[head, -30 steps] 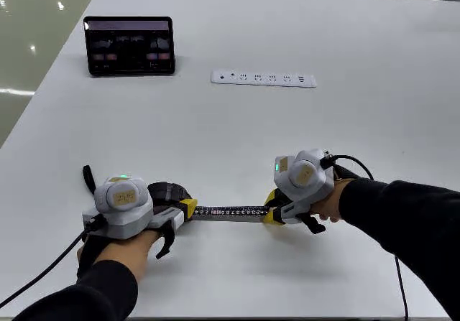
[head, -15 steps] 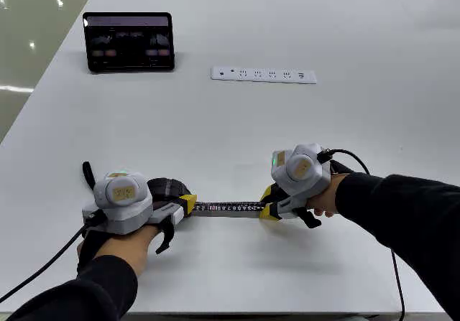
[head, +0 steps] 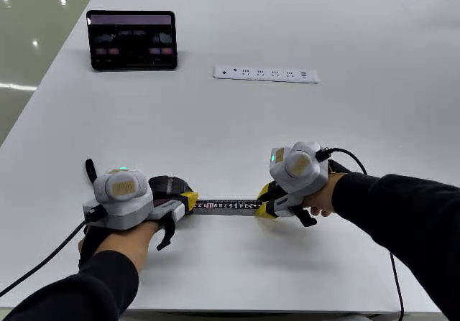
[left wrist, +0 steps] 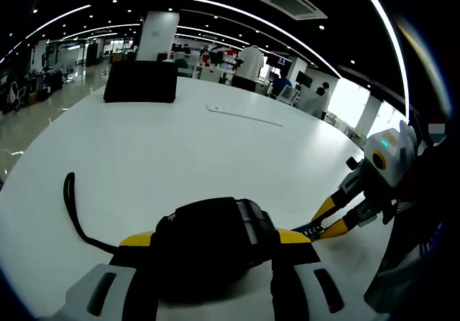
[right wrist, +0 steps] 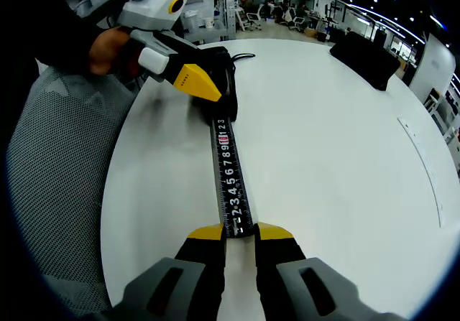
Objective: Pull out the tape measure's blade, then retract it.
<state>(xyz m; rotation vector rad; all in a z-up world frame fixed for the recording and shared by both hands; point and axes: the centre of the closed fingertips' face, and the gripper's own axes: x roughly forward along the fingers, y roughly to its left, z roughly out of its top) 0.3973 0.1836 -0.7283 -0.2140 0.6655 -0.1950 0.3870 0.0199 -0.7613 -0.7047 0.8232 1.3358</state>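
Observation:
The black tape measure case [head: 167, 189] rests on the white table [head: 237, 134], and my left gripper [head: 181, 205] is shut on it. In the left gripper view the case [left wrist: 215, 238] sits between the yellow-tipped jaws. A short length of blade [head: 226, 207] runs rightward to my right gripper [head: 263, 207], which is shut on its end. The right gripper view has the numbered blade [right wrist: 228, 174] leading from my right gripper [right wrist: 241, 232] to the case [right wrist: 224, 73], beside the left gripper [right wrist: 190, 80]. The right gripper [left wrist: 336, 217] enters the left gripper view from the right.
A dark tablet [head: 131, 39] stands at the back left. A white power strip [head: 266, 74] lies at mid-table. The case's black wrist strap [head: 88, 171] trails left of the left gripper. Cables run off both grippers toward the near table edge.
My right gripper has moved a little leftward toward the case, and the exposed blade is slightly shorter. The left gripper and case have stayed in place.

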